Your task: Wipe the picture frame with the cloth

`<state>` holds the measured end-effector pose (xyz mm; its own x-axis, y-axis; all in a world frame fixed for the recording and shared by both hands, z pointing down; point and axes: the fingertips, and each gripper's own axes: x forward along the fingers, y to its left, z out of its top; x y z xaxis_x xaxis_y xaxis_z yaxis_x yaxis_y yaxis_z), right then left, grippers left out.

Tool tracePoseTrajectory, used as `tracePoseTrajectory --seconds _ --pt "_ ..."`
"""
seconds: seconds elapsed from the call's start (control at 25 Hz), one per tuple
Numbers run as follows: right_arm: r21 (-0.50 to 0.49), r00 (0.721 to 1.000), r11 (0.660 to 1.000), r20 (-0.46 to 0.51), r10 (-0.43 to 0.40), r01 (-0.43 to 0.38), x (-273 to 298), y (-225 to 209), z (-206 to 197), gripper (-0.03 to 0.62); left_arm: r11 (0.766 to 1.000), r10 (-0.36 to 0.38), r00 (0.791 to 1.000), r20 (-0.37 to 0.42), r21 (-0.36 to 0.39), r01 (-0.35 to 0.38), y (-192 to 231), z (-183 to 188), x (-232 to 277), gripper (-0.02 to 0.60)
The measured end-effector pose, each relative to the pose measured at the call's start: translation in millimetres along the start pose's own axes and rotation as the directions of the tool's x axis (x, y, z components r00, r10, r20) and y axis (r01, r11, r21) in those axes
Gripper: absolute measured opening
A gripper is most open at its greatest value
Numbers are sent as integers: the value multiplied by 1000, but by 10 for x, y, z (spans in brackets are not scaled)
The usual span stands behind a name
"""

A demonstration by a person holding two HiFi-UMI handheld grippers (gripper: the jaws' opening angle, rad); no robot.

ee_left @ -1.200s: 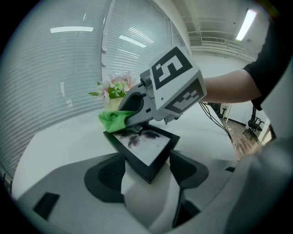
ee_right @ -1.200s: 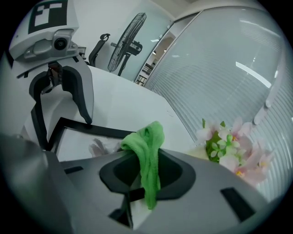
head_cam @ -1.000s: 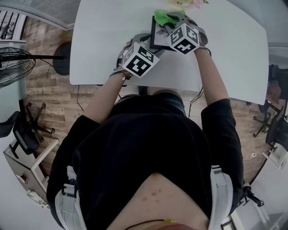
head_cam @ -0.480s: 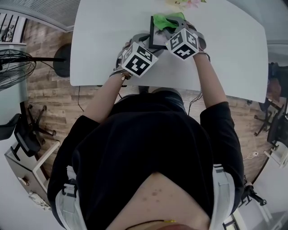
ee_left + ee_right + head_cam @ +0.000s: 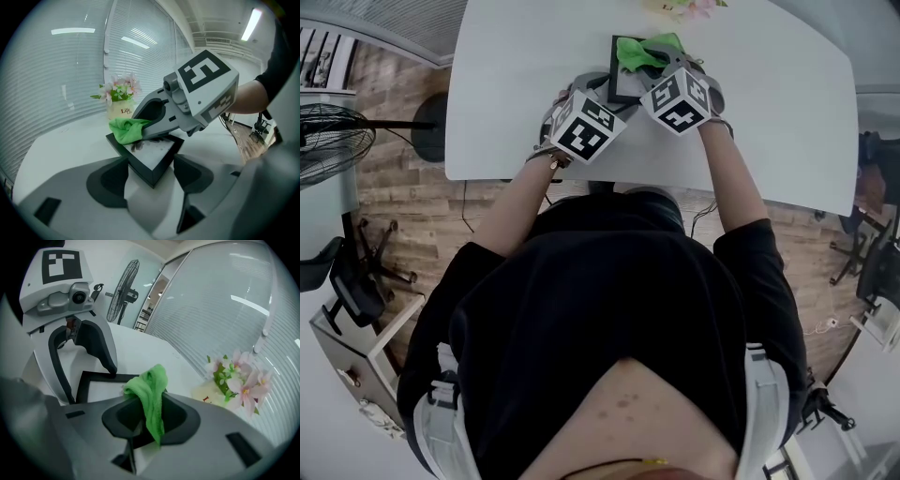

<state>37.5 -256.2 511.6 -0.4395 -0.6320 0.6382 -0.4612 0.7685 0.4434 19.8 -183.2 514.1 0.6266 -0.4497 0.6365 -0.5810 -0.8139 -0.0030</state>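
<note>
A black picture frame (image 5: pixel 621 75) with a white picture lies flat on the white table (image 5: pixel 516 84). My left gripper (image 5: pixel 151 173) has its jaws set wide around the frame's near corner (image 5: pixel 149 159), pressing on both sides of it. The right gripper (image 5: pixel 150 423) is shut on a green cloth (image 5: pixel 151 390). It holds the cloth (image 5: pixel 125 129) down on the frame's far part. In the head view the cloth (image 5: pixel 645 52) covers the frame's top right area, just beyond the right gripper (image 5: pixel 651 67). The left gripper (image 5: pixel 602 89) sits at the frame's lower left corner.
A small pot of pink flowers (image 5: pixel 121 101) stands on the table just behind the frame, and it also shows in the right gripper view as flowers (image 5: pixel 239 380). A standing fan (image 5: pixel 328 136) and an office chair (image 5: pixel 347 272) are on the wooden floor to the left. The table's near edge (image 5: pixel 581 178) runs close to the person.
The right gripper has slid the cloth a little toward the person across the frame and rolled slightly. The left gripper and the frame have stayed where they were.
</note>
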Motion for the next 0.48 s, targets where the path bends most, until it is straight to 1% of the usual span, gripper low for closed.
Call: tracePoseTrajectory --seconds 0.28,0.48 --pt "15 1000 1000 -8 -2 2 -21 56 23 98 1000 5 1000 4 1 -5 11 -14 -21 313" --pt "46 1000 999 -9 -9 9 -45 86 17 98 1000 4 1000 3 1 -4 6 -21 -19 313"
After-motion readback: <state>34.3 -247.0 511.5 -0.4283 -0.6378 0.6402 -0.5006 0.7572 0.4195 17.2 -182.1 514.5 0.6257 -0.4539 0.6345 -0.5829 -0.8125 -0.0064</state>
